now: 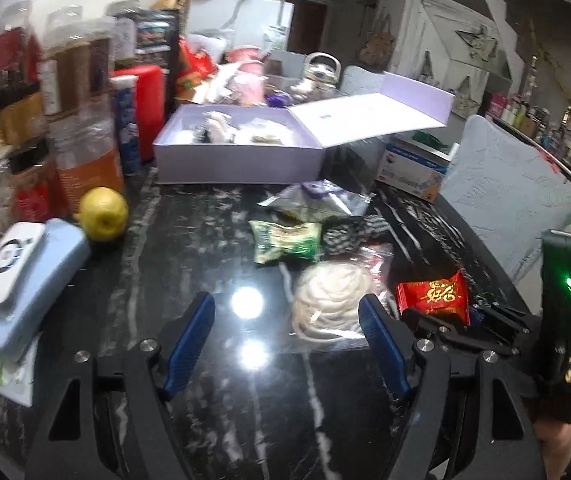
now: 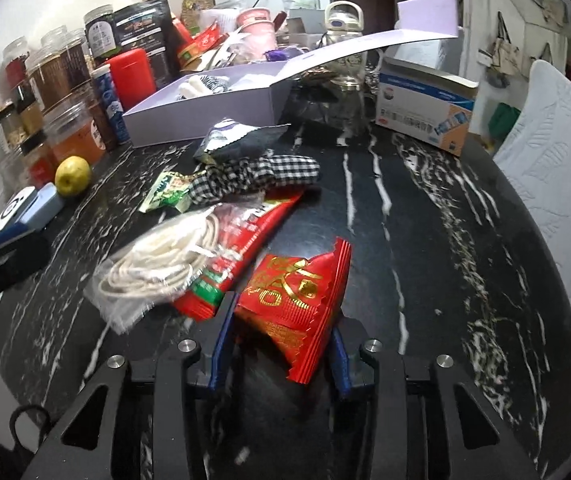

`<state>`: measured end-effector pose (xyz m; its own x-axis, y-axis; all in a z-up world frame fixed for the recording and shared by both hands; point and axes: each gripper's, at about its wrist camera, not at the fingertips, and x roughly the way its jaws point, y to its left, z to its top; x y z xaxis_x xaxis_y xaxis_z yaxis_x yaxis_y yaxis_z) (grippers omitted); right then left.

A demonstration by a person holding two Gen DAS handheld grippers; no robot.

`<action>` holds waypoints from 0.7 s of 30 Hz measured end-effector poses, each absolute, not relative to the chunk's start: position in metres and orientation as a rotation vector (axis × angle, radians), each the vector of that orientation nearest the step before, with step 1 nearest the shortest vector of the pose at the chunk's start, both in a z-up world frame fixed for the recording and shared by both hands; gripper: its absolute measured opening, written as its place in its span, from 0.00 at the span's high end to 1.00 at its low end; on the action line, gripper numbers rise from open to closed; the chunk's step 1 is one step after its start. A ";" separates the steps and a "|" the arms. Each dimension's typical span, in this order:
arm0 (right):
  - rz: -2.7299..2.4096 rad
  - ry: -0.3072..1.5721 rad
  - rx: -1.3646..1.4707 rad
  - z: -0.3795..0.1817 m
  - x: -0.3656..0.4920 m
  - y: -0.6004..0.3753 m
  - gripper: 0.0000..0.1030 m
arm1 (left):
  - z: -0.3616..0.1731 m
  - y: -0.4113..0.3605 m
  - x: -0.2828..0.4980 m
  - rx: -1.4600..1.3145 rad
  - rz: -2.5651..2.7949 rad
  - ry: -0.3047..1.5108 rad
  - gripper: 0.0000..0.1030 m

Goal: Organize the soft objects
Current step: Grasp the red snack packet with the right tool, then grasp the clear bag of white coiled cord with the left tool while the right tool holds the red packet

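Black marble surface carries the soft things: nearest, the right gripper has its jaws pinching a red packet, while the left gripper stands spread beside a bagged white cord coil. Farther back lie a checkered cloth and an open lilac box.

Glossy black marble-look surface with white veins, mirroring lamp glare. Shiny crinkled red foil packet with gold print. Clear, wrinkled plastic bag around matt cream cord. Soft checked cloth scrunchie, matt. Glossy green wrapper. Smooth matt lilac cardboard box. Waxy yellow fruit. Quilted pale cloth cushion. Matt black plastic tongs with ribbed blue pads and bright metal screws.
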<state>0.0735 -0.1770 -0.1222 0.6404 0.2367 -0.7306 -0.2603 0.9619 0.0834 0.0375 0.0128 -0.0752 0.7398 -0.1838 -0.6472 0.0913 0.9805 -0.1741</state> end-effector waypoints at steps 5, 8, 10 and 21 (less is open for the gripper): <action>0.273 0.814 -0.034 -0.119 0.059 -0.192 0.61 | -0.087 -0.003 0.055 -0.148 -0.238 0.784 0.28; 0.275 0.814 -0.033 -0.119 0.052 -0.199 0.61 | -0.095 -0.010 0.065 -0.167 -0.281 0.822 0.28; 0.277 0.822 -0.031 -0.120 0.048 -0.205 0.61 | -0.100 -0.014 0.073 -0.166 -0.300 0.847 0.28; 0.287 0.824 -0.025 -0.124 0.040 -0.212 0.36 | -0.117 -0.027 0.102 -0.141 -0.312 0.924 0.28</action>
